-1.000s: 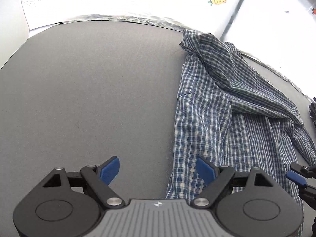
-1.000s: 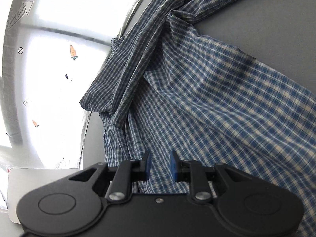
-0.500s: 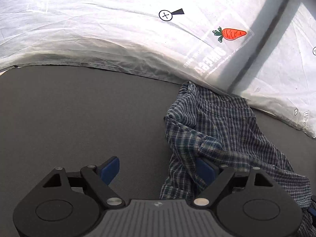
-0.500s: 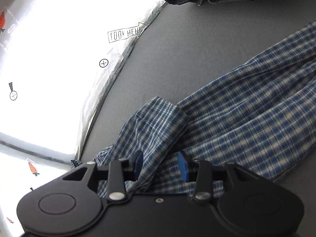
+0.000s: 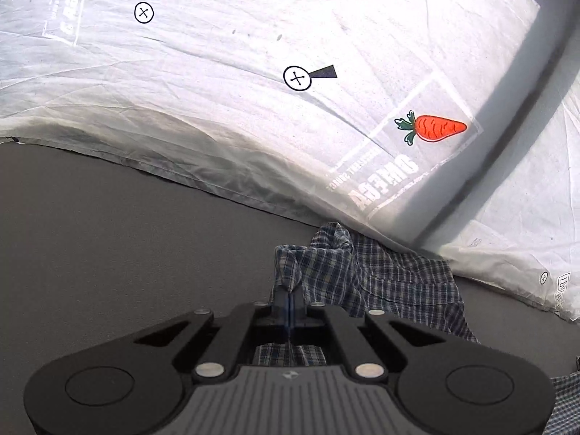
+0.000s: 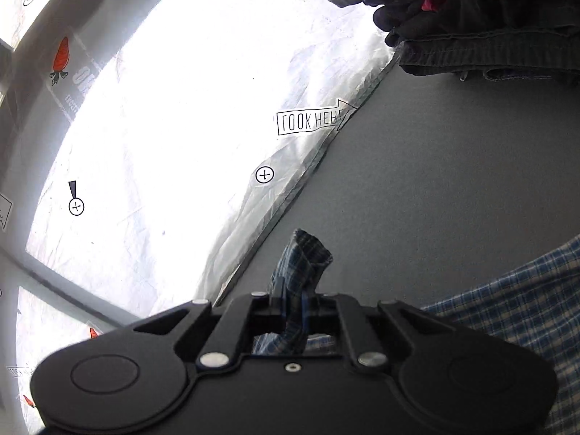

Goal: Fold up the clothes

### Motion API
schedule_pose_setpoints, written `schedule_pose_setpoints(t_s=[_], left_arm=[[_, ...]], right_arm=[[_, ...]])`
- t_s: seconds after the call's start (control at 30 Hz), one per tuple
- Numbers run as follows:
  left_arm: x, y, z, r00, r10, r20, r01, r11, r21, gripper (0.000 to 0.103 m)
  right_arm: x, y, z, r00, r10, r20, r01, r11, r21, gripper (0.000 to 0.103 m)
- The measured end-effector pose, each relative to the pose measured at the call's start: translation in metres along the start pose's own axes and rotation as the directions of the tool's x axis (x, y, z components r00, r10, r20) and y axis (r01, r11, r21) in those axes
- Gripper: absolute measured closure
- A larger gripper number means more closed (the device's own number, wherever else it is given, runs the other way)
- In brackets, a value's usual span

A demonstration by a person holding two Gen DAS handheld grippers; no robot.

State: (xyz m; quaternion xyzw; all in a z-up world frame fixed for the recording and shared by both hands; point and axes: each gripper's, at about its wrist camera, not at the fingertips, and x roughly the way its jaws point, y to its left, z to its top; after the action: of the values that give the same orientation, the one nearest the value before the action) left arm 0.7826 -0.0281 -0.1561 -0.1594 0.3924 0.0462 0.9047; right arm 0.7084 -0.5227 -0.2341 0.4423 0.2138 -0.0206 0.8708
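Observation:
A blue and white checked shirt lies crumpled on the grey table near its far edge. My left gripper is shut on a bunched edge of the shirt, with a fold standing up just past the fingertips. My right gripper is shut on another corner of the shirt, which sticks up between the pads. More of the shirt spreads to the right in the right wrist view.
A white plastic sheet with carrot and arrow prints runs along the table's far edge. A stack of dark folded clothes sits at the table's far end in the right wrist view. Bare grey table lies between it and the shirt.
Both grippers have closed on the shirt; half a second ago both stood open around the cloth. Both have moved toward the table's far edge.

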Motion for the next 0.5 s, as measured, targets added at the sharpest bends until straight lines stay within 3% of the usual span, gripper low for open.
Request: schedule_pose_setpoints(t_s=[0.07,0.1,0.13,0.2,0.23,0.27,0.3,0.33,0.37,0.4,0.43,0.5], left_arm=[[0.014,-0.007,-0.008,0.998,0.056,-0.026,-0.054,0.997,0.063,0.102],[0.024,-0.01,-0.014,0.995,0.092,-0.046,-0.087,0.991,0.1,0.101],[0.03,-0.012,-0.018,0.991,0.122,-0.06,-0.114,0.986,0.126,0.096],[0.036,-0.015,-0.023,0.982,0.172,-0.073,-0.159,0.975,0.158,0.086],[0.034,-0.015,-0.023,0.981,0.18,-0.068,-0.167,0.973,0.159,0.073],[0.028,-0.014,-0.022,0.985,0.165,-0.057,-0.155,0.977,0.147,0.064],[0.021,-0.012,-0.02,0.989,0.143,-0.046,-0.136,0.982,0.133,0.046],[0.015,-0.01,-0.018,0.992,0.122,-0.036,-0.117,0.986,0.118,0.037],[0.009,-0.009,-0.017,0.994,0.104,-0.027,-0.1,0.989,0.111,0.035],[0.004,-0.008,-0.016,0.995,0.095,-0.028,-0.091,0.99,0.112,0.032],[0.0,-0.008,-0.017,0.995,0.095,-0.036,-0.09,0.989,0.117,0.025],[-0.005,-0.007,-0.023,0.993,0.101,-0.054,-0.093,0.988,0.122,0.022]], right_arm=[[0.002,0.005,0.002,0.999,-0.037,0.004,0.037,0.996,-0.086,0.095],[0.002,0.003,0.003,0.995,-0.098,-0.014,0.095,0.981,-0.172,0.095],[0.012,0.003,-0.001,0.982,-0.186,-0.044,0.168,0.951,-0.26,0.095],[0.029,-0.008,-0.013,0.95,-0.291,-0.109,0.246,0.918,-0.312,0.094],[0.037,-0.013,-0.02,0.93,-0.341,-0.14,0.28,0.9,-0.335,0.093],[0.038,-0.016,-0.021,0.923,-0.355,-0.151,0.289,0.896,-0.337,0.088],[0.036,-0.015,-0.021,0.922,-0.36,-0.142,0.298,0.894,-0.334,0.082],[0.033,-0.015,-0.02,0.926,-0.357,-0.12,0.303,0.896,-0.324,0.078],[0.028,-0.015,-0.018,0.932,-0.349,-0.101,0.304,0.9,-0.312,0.066],[0.024,-0.016,-0.015,0.935,-0.344,-0.09,0.304,0.905,-0.298,0.061],[0.019,-0.016,-0.013,0.935,-0.345,-0.086,0.308,0.907,-0.287,0.061],[0.017,-0.018,-0.009,0.931,-0.356,-0.08,0.321,0.904,-0.283,0.058]])
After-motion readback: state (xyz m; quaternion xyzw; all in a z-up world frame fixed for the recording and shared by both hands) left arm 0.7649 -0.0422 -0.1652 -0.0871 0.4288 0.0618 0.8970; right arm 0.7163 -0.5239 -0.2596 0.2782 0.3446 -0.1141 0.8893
